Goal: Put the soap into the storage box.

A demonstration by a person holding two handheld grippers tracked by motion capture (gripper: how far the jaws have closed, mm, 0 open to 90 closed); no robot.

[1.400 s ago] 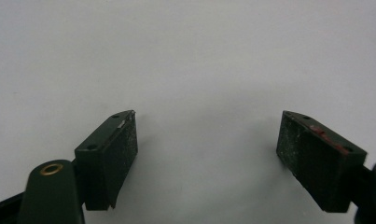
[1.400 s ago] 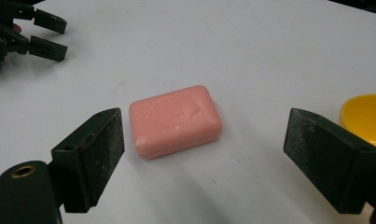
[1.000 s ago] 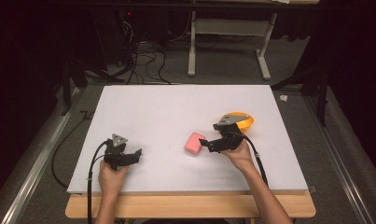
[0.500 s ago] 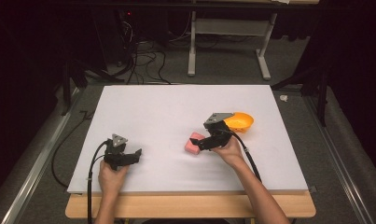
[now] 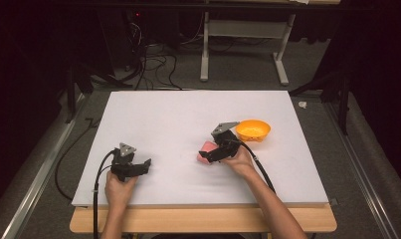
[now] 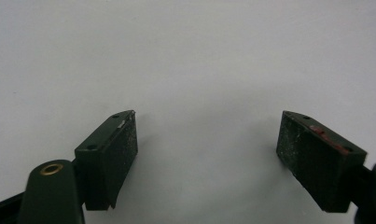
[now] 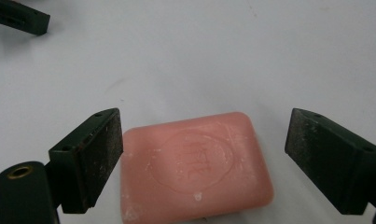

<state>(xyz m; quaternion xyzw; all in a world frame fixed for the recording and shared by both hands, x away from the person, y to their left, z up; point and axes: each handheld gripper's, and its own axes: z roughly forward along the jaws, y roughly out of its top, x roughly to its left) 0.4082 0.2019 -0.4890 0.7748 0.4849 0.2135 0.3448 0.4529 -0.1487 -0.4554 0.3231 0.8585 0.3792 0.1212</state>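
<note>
A pink bar of soap [image 7: 195, 165] lies flat on the white table top [image 5: 178, 119]; from above the soap [image 5: 205, 151] sits right of centre. My right gripper [image 7: 202, 163] is open and straddles it, one jaw close to the soap's left edge, the other a gap away from its right edge. In the high view that right gripper [image 5: 210, 154] covers part of the soap. An orange bowl [image 5: 253, 130] stands just behind and to the right of it. My left gripper [image 5: 144, 166] rests open at the front left, with only bare table between its fingers [image 6: 112, 154].
The white board ends in a wooden table edge [image 5: 203, 219] at the front. A tip of the left gripper [image 7: 20, 18] shows in the top-left corner of the right gripper view. Cables and a desk frame [image 5: 243, 45] lie on the floor beyond the table.
My right gripper has moved left and down from beside the bowl until its jaws stand around the soap. The left gripper has stayed put.
</note>
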